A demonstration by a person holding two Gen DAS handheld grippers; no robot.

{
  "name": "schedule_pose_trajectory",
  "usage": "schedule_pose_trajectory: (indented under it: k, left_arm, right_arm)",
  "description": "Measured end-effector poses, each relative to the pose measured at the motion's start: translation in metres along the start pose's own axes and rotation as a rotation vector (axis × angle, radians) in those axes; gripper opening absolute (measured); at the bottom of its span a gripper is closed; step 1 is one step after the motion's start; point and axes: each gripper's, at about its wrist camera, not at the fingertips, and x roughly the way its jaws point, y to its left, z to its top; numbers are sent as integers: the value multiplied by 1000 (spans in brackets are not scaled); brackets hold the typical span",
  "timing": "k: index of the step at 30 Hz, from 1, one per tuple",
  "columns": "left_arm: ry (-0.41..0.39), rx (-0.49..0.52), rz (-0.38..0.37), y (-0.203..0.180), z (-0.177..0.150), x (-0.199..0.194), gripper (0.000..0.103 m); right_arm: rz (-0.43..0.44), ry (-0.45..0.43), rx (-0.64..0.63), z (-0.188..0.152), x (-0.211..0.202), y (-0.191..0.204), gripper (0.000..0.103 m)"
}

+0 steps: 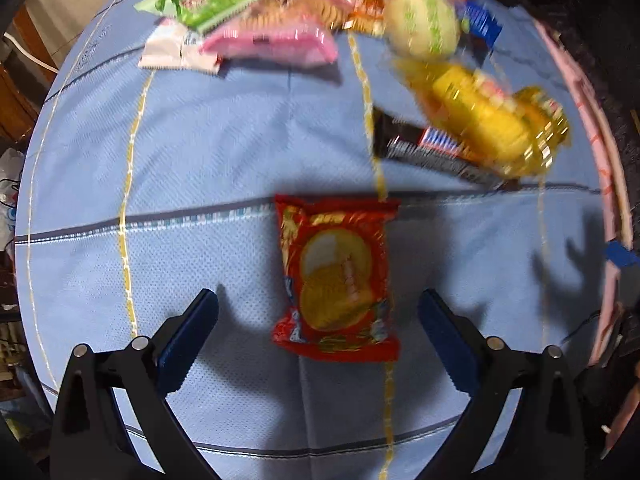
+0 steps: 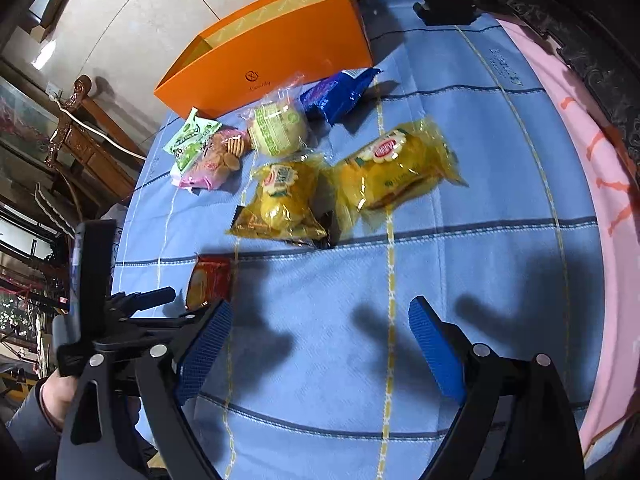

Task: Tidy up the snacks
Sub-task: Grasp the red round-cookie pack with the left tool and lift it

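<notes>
So the red snack packet (image 1: 336, 276) was lying flat on the blue checked cloth (image 1: 200, 152), right between the wide-open fingers of the left gripper (image 1: 318, 312), nothing touching it. The right gripper (image 2: 320, 332) was spread open too, over bare cloth with nothing in it. Further back sat two yellow packets (image 2: 396, 168), a pink biscuit pack (image 2: 212, 164) and the orange box (image 2: 280, 52).
</notes>
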Motion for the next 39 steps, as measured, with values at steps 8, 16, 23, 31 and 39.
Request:
schedule_pose_trajectory:
  k: [8, 16, 23, 31, 39]
  left_arm:
    - [-76, -39, 58, 31, -11, -8, 16]
    - [-71, -67, -26, 64, -15, -13, 3]
    - [-102, -36, -22, 76, -12, -20, 2]
    - [-89, -40, -44, 100, 1, -26, 2]
    - [-46, -20, -32, 109, 4, -18, 42]
  right_arm:
    - [10, 7, -12, -1, 2, 7, 90]
    - [4, 34, -67, 6, 12, 32, 90]
    - [5, 43, -70, 12, 21, 40, 90]
    - [-16, 41, -75, 29, 35, 40, 90]
    - [-76, 47, -133, 62, 66, 61, 90]
